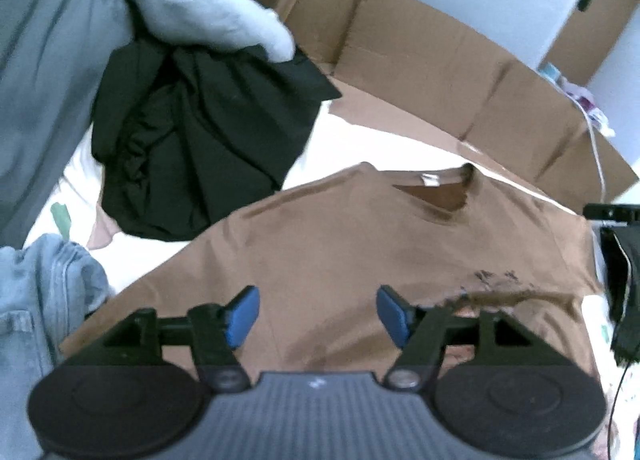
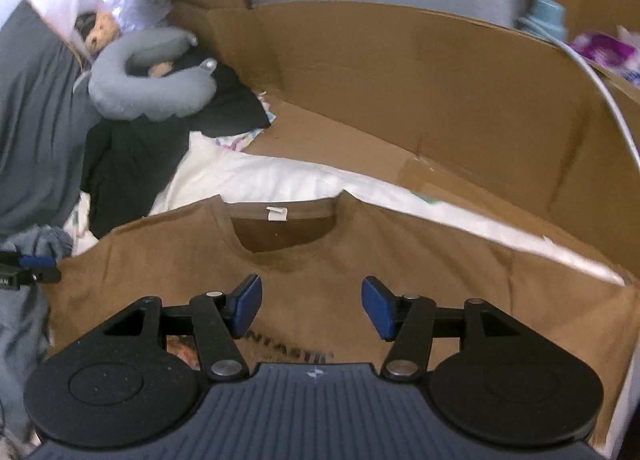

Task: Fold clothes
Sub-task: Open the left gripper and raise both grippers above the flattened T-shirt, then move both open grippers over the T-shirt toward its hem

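Brown t-shirt [image 2: 320, 272] is lying flat, front up, on a white sheet [image 2: 280, 175] (collar pointing toward the cardboard wall [image 2: 420, 91]). Left gripper [image 1: 318, 316] and right gripper [image 2: 312, 308] are both hovering over it, fingers spread apart, gripping nothing. Black clothes [image 1: 192, 139] are sitting heaped to the left.

Flattened cardboard [image 2: 460, 99] standing as a wall behind white bedding [image 2: 280, 175]. Grey neck pillow [image 2: 152, 87] curled at far left, touching a small plush toy [image 2: 100, 33]. White cable [image 2: 612, 99] draped over the cardboard edge at right, beside a pale blue bottle [image 2: 546, 19].
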`<action>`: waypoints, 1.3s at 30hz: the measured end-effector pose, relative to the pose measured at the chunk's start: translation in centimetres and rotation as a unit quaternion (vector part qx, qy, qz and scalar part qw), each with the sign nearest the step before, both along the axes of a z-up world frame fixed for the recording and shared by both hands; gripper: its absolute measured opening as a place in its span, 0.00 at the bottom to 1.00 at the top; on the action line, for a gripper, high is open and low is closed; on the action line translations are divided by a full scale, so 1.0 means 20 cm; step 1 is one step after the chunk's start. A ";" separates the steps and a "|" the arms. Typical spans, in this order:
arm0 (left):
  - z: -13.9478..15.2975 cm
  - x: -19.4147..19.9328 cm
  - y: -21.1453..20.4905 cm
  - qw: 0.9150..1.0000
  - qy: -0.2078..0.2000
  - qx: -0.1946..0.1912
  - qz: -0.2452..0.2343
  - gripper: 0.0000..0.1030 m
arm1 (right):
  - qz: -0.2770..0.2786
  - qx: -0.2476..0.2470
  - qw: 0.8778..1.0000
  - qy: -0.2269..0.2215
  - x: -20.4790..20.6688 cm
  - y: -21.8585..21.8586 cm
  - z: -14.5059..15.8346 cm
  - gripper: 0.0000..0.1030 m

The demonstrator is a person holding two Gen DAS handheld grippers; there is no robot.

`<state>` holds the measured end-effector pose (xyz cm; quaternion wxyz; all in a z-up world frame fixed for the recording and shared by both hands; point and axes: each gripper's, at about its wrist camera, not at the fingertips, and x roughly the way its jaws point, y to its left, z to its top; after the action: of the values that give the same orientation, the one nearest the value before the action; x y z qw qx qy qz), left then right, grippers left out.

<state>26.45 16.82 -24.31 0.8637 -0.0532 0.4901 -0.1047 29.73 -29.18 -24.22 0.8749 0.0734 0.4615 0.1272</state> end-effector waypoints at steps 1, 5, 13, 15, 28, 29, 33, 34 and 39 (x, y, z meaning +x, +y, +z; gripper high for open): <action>0.02 -0.02 -0.01 1.000 -0.002 0.004 -0.005 0.71 | -0.005 0.004 1.000 0.000 -0.03 -0.02 0.02 0.62; 0.03 -0.08 -0.04 1.000 -0.010 0.001 -0.013 0.71 | -0.024 0.011 1.000 -0.007 -0.16 -0.11 0.06 0.62; 0.19 -0.27 -0.10 1.000 -0.003 -0.009 -0.003 0.82 | -0.077 -0.012 0.997 -0.004 -0.34 -0.24 0.22 0.79; 0.27 -0.33 -0.11 1.000 0.001 -0.002 -0.001 0.84 | -0.081 -0.007 0.997 0.000 -0.39 -0.25 0.29 0.82; 0.89 -0.69 -0.15 1.000 0.001 0.000 0.025 0.89 | -0.103 0.027 0.994 0.007 -0.78 -0.33 0.93 0.96; 0.93 -0.72 -0.16 1.000 0.001 -0.003 0.022 0.89 | -0.101 0.015 0.995 0.001 -0.81 -0.32 0.99 0.96; 1.06 -0.82 -0.17 1.000 0.005 -0.017 0.026 0.89 | -0.117 0.026 0.993 -0.005 -0.93 -0.32 1.20 0.99; 1.09 -0.84 -0.17 0.999 0.005 -0.018 0.029 0.89 | -0.119 0.026 0.993 -0.009 -0.96 -0.32 1.25 0.99; 1.25 -0.95 -0.18 1.000 -0.004 -0.012 0.025 0.89 | -0.132 0.031 0.990 -0.025 -1.13 -0.32 1.54 0.99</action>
<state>7.42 13.23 0.70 0.8672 -0.0749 0.4842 -0.0890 7.07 -35.53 6.63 0.8925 0.1575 0.4219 0.0266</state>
